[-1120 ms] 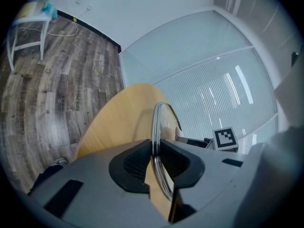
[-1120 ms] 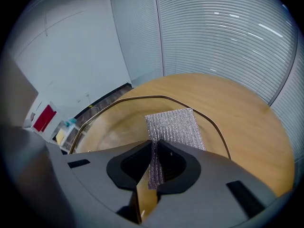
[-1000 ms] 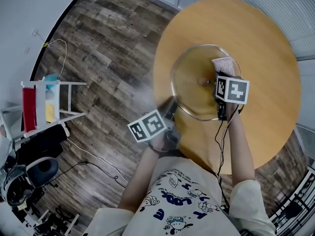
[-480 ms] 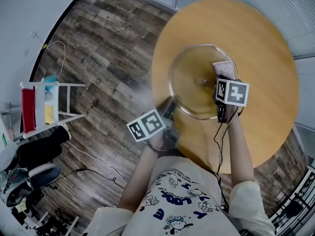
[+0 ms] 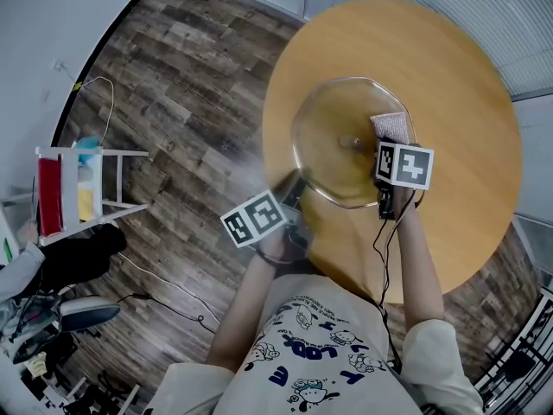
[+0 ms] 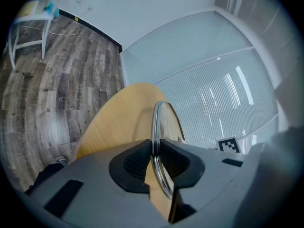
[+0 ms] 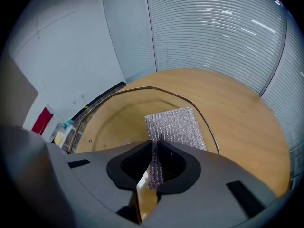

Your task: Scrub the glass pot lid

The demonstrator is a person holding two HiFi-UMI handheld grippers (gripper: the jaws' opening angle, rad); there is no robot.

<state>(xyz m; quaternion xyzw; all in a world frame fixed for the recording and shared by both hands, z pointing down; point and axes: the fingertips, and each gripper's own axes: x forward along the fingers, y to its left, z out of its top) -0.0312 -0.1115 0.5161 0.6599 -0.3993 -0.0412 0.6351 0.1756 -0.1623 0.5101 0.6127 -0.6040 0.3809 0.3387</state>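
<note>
Over on the far left a small white rack (image 5: 82, 184) stands on the dark plank floor (image 5: 173, 76), holding something red, something yellow and something pale blue, with a thin cable trailing past it. Coming in from there, the person's left arm holds the left tongs (image 5: 292, 193) at the near-left edge of the round wooden counter (image 5: 467, 76). Those tongs are pressed onto the metal-banded rim of the glass pot lid (image 5: 333, 167), pinching it between the two dark pads (image 6: 137, 163), one on each side of the edge. From the left gripper view the lid (image 6: 160, 122) shows edge-on, a thin bright arc rising out of the pinch with the counter (image 6: 118, 122) behind it. The lid itself sits over the left half of the counter, clear enough that the wood shows through, with its small knob (image 5: 354, 143) near the middle; whether its far edge rests on the wood I cannot tell. To the right of the knob, the right tongs (image 5: 389, 141) point steeply down onto the lid, closed on a silvery scrubbing pad (image 5: 389, 123). In the right gripper view the pad (image 7: 175, 125) is nipped by its near edge and its free part lies flat on the glass, just inside the lid's right rim (image 7: 209, 127).
</note>
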